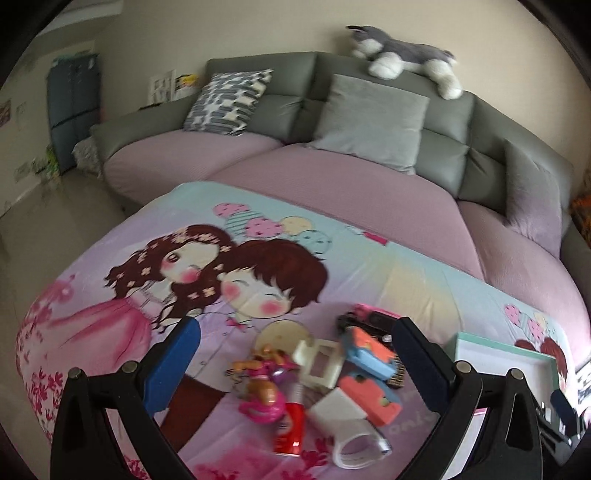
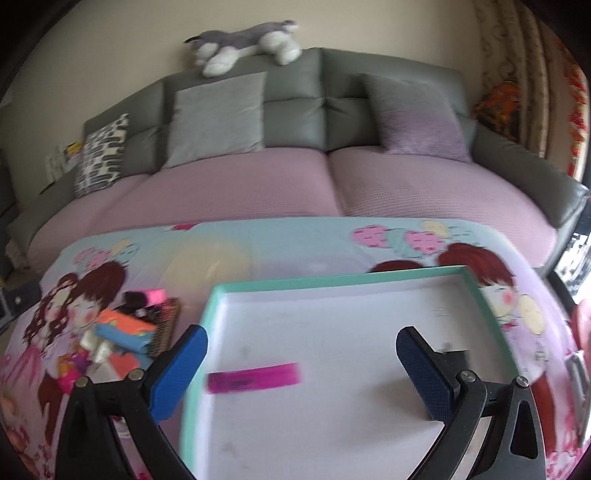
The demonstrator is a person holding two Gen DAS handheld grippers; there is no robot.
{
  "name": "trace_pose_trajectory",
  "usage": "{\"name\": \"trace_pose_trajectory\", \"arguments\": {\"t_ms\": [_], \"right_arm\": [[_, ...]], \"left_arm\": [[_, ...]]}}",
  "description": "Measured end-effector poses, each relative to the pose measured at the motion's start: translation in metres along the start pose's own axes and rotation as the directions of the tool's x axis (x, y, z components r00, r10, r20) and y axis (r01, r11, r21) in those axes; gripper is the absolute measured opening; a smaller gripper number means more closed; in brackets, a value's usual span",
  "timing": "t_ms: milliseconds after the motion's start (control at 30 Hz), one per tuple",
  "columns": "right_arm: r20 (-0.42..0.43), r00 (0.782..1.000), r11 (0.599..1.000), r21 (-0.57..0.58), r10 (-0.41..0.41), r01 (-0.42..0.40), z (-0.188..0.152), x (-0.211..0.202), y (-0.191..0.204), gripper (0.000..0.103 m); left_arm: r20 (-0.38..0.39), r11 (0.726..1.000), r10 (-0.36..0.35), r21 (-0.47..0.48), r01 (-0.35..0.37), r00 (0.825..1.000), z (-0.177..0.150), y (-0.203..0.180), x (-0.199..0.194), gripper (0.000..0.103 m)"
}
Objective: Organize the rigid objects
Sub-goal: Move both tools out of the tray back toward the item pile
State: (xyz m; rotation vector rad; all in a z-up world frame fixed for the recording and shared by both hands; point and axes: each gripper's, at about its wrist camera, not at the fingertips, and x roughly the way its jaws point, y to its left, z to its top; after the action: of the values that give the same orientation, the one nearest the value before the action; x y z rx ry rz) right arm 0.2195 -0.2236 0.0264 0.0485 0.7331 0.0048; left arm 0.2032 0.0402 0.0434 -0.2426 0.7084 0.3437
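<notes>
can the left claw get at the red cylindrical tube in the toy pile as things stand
Probably yes: the left claw is open above the pile, and the red cylindrical tube lies exposed at the near edge, though a pink plastic toy touches its side.

A living room in soft daylight. A grey sofa [image 2: 295, 96] with mauve seat covers runs along a plain cream wall [image 1: 258, 26]. On it sit a plain grey cushion [image 1: 369, 122], a blue-and-white patterned cushion [image 1: 227, 101] to the left and a lilac cushion [image 2: 421, 122] to the right. A grey-and-white plush dog [image 1: 402, 59] lies along the sofa's back. Patterned curtains [image 2: 535, 74] hang at far right. Pale floor [image 1: 55, 221] shows at left, beside a tall blue unit [image 1: 74, 107].
</notes>
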Motion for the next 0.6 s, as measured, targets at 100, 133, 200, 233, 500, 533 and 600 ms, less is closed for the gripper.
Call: {"name": "trace_pose_trajectory", "arguments": {"t_ms": [100,133,200,233,500,533,600], "right_arm": [[-0.006,1.0,0.999,-0.032,0.028,-0.028,-0.002,0.002,0.021,0.103],[-0.008,0.999,0.999,-0.041,0.035,-0.035,-0.002,0.003,0.026,0.103],[-0.016,0.998,0.996,-0.062,0.056,-0.057,-0.005,0.005,0.04,0.103],[-0.02,0.998,0.995,-0.068,0.064,-0.066,-0.007,0.006,0.045,0.103],[-0.066,0.986,0.98,-0.122,0.15,-0.157,-0.022,0.017,0.086,0.103],[-0.072,0.985,0.978,-0.131,0.156,-0.164,-0.023,0.017,0.091,0.103],[-0.083,0.982,0.972,-0.148,0.171,-0.181,-0.027,0.018,0.099,0.103]], "left_arm": [[-0.022,0.999,0.048,0.003,-0.048,0.999,-0.001,0.011,0.006,0.103],[-0.031,0.998,0.06,0.006,-0.06,0.998,-0.002,0.014,0.009,0.103],[-0.063,0.997,0.079,0.002,-0.079,0.995,-0.004,0.021,0.014,0.103],[-0.079,0.997,0.083,-0.005,-0.083,0.993,-0.005,0.025,0.017,0.103],[-0.225,0.994,0.025,-0.103,-0.049,0.974,-0.013,0.057,0.041,0.103],[-0.245,0.992,0.007,-0.117,-0.037,0.97,-0.014,0.058,0.044,0.103],[-0.268,0.993,-0.003,-0.115,-0.029,0.963,-0.017,0.058,0.05,0.103]]}}
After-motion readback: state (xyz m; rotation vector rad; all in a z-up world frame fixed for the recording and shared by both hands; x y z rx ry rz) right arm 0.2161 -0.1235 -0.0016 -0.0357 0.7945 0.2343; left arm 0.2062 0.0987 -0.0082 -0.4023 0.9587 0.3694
